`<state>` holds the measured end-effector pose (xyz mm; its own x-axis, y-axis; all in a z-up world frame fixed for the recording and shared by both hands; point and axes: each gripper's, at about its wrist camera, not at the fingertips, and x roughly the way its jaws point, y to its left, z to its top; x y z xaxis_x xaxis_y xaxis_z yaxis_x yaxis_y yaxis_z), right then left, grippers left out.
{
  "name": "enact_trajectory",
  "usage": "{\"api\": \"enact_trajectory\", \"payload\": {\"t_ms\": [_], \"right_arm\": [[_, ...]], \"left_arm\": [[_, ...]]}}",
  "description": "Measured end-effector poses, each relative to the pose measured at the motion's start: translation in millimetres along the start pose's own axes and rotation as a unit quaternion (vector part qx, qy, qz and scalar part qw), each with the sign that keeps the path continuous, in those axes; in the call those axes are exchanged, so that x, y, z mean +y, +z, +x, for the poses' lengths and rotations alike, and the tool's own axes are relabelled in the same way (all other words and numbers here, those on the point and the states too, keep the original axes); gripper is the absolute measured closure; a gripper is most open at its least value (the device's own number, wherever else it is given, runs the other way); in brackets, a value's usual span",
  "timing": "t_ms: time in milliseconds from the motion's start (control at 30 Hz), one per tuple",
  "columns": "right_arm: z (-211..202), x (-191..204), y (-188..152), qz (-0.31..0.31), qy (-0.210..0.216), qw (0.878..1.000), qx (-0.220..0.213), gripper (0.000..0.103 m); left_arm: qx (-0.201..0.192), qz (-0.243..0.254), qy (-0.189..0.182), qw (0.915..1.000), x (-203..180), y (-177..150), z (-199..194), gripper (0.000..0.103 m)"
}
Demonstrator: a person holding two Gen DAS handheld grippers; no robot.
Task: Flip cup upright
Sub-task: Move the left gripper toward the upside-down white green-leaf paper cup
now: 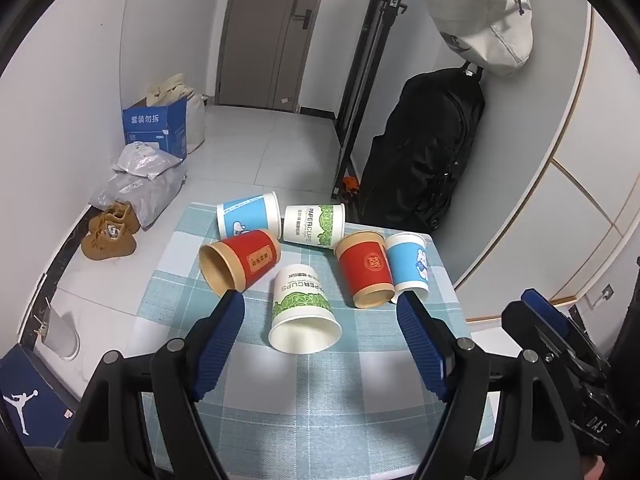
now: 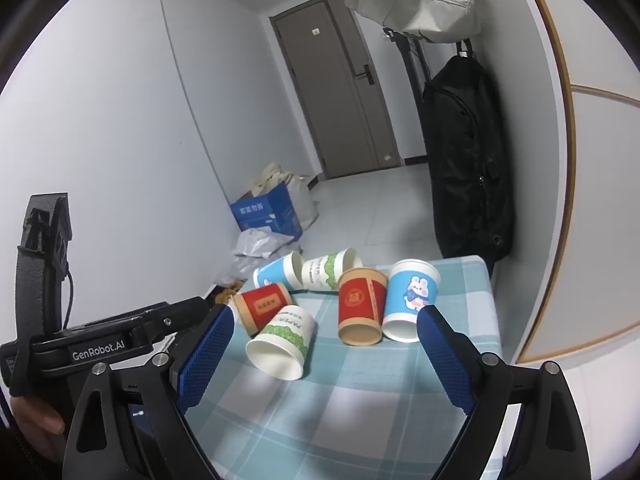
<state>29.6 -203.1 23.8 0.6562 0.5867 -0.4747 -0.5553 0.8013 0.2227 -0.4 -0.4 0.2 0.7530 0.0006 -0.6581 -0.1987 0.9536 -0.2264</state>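
Left gripper (image 1: 320, 304): spread wide, holding nothing, poised over the near part of the table (image 1: 360, 384); its blue pads (image 1: 218, 344) flank the nearest cup without touching it.
Right gripper (image 2: 324, 316): likewise released and empty, with the left tool's black body beside it.
Green-leaf cup (image 1: 302, 308): nearest, lying on its side, mouth toward the camera, base pointing away; long axis runs near-to-far.
Red cup, left (image 1: 240, 264): on its side, mouth toward the near left, axis slanting.
Red cup, right (image 1: 364, 268): on its side, mouth toward the camera, touching the blue rabbit cup (image 1: 408, 266), which lies the same way.
Far pair: a blue cup (image 1: 248, 214) and a second green-leaf cup (image 1: 314, 226), both on their sides with mouths toward the right.
Floor beyond: brown shoes (image 1: 110, 232), blue box (image 1: 156, 128).
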Motion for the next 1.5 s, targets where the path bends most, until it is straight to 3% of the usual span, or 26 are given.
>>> {"api": "enact_trajectory", "payload": {"t_ms": [1033,1167,1233,1433,1500], "right_arm": [[-0.1,0.8,-0.8,0.001,-0.001,1.000,-0.001,0.008],[0.5,0.6,-1.2,0.000,-0.007,1.000,-0.001,0.008],[1.3,-0.2,-1.0,0.001,-0.011,1.000,-0.001,0.008],[8.1,-9.1,-2.6,0.022,-0.024,0.999,0.017,0.008],[11.9,-14.1,-2.2,0.034,-0.030,0.999,0.023,0.008]], "left_arm": [[0.018,0.001,-0.008,0.9998,-2.0,-1.9,5.8,0.028],[0.036,-0.004,-0.004,0.9993,-0.4,-1.3,13.9,0.028],[0.085,-0.025,-0.006,0.9960,3.4,-0.6,20.2,0.028],[0.137,-0.063,-0.032,0.9881,12.9,4.0,46.8,0.028],[0.137,-0.061,-0.025,0.9884,14.8,5.9,59.3,0.028]]}}
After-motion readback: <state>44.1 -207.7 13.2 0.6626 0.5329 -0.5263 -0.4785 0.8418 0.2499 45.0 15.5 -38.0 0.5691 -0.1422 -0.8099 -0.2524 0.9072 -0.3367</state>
